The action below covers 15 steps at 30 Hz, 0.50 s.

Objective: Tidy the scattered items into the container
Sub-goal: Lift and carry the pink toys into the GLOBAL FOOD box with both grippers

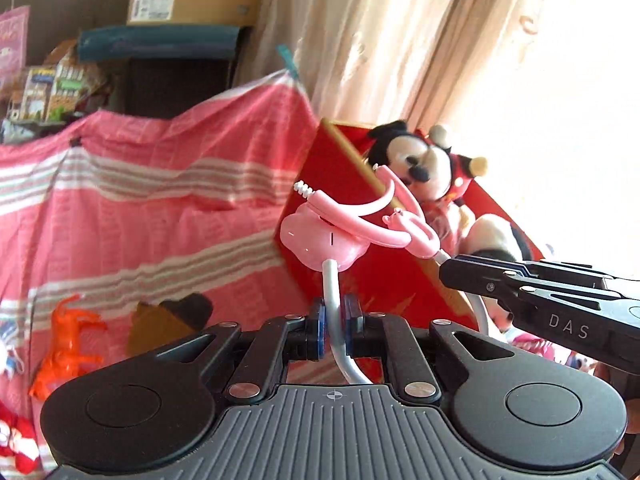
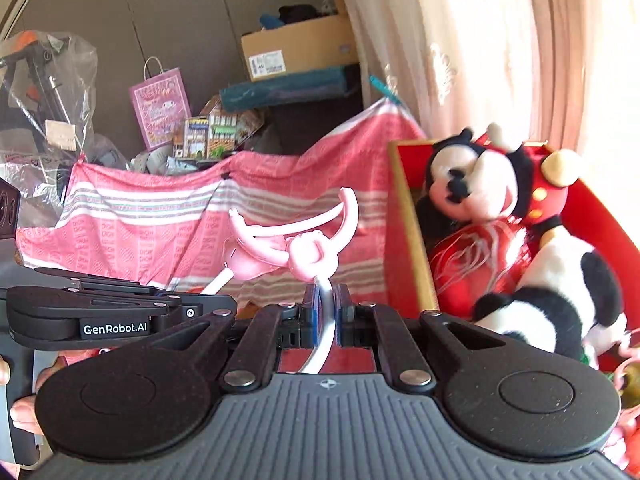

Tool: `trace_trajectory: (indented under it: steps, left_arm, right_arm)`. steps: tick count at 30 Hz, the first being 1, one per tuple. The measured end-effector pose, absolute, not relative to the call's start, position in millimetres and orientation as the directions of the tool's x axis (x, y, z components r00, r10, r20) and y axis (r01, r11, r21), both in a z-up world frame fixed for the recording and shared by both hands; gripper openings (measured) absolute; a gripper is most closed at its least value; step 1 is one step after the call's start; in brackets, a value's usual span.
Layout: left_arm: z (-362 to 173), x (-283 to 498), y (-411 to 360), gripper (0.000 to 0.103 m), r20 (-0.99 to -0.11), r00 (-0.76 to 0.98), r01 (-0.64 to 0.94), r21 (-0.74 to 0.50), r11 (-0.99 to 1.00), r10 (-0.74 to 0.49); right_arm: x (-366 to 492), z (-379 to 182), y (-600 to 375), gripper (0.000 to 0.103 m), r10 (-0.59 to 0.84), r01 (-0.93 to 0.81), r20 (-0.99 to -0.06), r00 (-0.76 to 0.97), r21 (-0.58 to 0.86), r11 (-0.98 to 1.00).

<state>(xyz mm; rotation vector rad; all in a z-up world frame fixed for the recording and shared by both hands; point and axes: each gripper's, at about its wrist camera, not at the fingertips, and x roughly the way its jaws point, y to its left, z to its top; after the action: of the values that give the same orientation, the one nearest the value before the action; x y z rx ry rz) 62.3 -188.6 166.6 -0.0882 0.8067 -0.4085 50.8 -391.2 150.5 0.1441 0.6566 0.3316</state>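
Observation:
A pink toy stethoscope (image 1: pixel 340 224) with a grey-white tube (image 1: pixel 333 300) hangs in the air between both grippers. My left gripper (image 1: pixel 335 328) is shut on the tube below the pink chest piece. My right gripper (image 2: pixel 325 322) is shut on the tube below the pink earpiece yoke (image 2: pixel 308 256); it also shows in the left wrist view (image 1: pixel 448 268). The red box (image 1: pixel 340 184) stands just behind, with a Mickey plush (image 2: pixel 480 184) and a black-and-white cow plush (image 2: pixel 560 280) inside.
A pink striped cloth (image 1: pixel 140 208) covers the surface. An orange toy animal (image 1: pixel 68 344), a brown hat-shaped toy (image 1: pixel 168 320) and a red-white toy (image 1: pixel 16 444) lie on it at the left. Cardboard box (image 2: pixel 296 48), bags and clutter stand behind; curtains (image 1: pixel 400 40) hang on the right.

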Motion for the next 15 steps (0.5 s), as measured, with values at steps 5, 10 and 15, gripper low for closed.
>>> trace_trajectory:
  steps: [5,10,15]
  left_arm:
    - [200.3,85.2,-256.5,0.004,-0.613,0.673,0.395,-0.178,0.902,-0.415]
    - [206.1,121.1,-317.9,0.012,-0.617,0.670,0.408,-0.159,0.899,-0.413]
    - [183.6,148.5,-352.8,0.074,-0.680,0.645,0.399,-0.090,0.913,-0.349]
  right_arm:
    - [65.9,198.4,-444.2,0.009,0.255,-0.196,-0.489,0.834,0.169,0.966]
    - [100.5,215.3,-484.9,0.015,0.145,-0.106,-0.459,0.877,0.109,0.988]
    - [125.5,185.1,-509.5,0.059,0.051,-0.011,-0.487,0.872,0.085,0.996]
